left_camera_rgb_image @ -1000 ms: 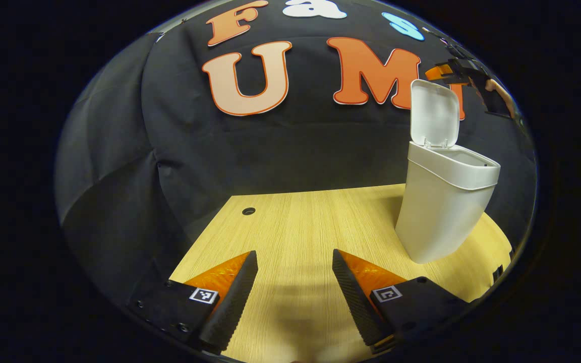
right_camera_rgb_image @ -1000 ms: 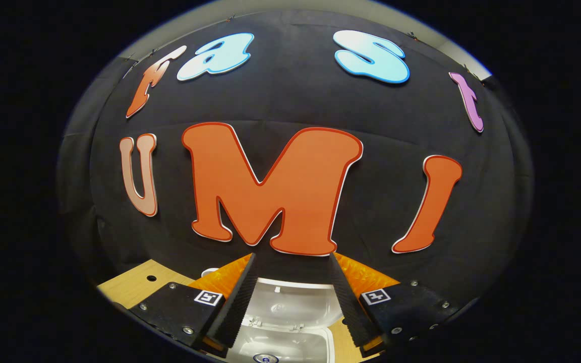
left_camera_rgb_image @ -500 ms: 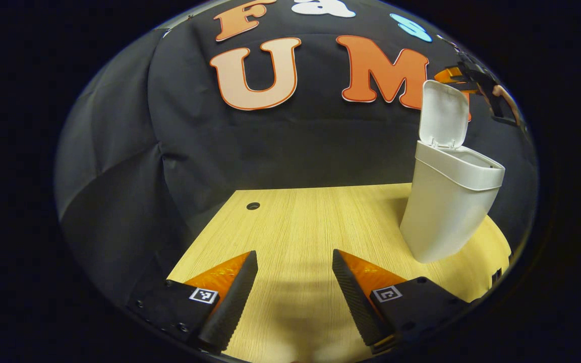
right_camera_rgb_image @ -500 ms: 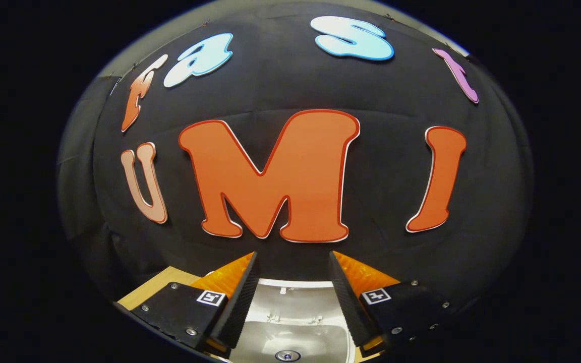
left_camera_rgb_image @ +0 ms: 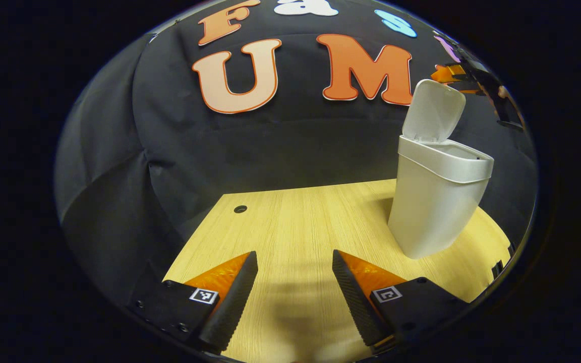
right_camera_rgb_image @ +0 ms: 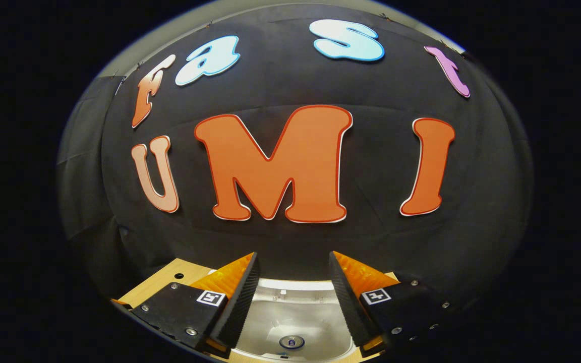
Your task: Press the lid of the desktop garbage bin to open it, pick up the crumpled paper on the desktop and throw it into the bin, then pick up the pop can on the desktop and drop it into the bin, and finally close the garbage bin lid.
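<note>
The bin (left_camera_rgb_image: 437,201) stands on the right side of the bench (left_camera_rgb_image: 295,222) in the left gripper view, a tall pale container with its lid (left_camera_rgb_image: 432,111) hinged up and tilted back over the far rim. The mouth is open. The left gripper (left_camera_rgb_image: 294,292) hangs low over the near part of the bench with its jaws apart and nothing between them; bare wood shows in the gap. A small round hole (left_camera_rgb_image: 240,208) sits in the bench top at the far left.

In the right gripper view the right gripper (right_camera_rgb_image: 290,297) is held above the bin, looking forward at the booth wall, its jaws also apart and empty. Between them, low in that view, lies the pale inside of the bin (right_camera_rgb_image: 295,322) with a small round metallic thing (right_camera_rgb_image: 291,342) at the bottom, which may be the end of the can, though it is too small to tell. In the left gripper view the right gripper (left_camera_rgb_image: 472,80) appears up behind the raised lid, near its top edge.

No crumpled paper and no can lie on the part of the bench that can be seen. Judging from that and from the empty jaws, the opening and both drops look done, and only the closing is left. The right gripper seems placed to push the lid down.
</note>
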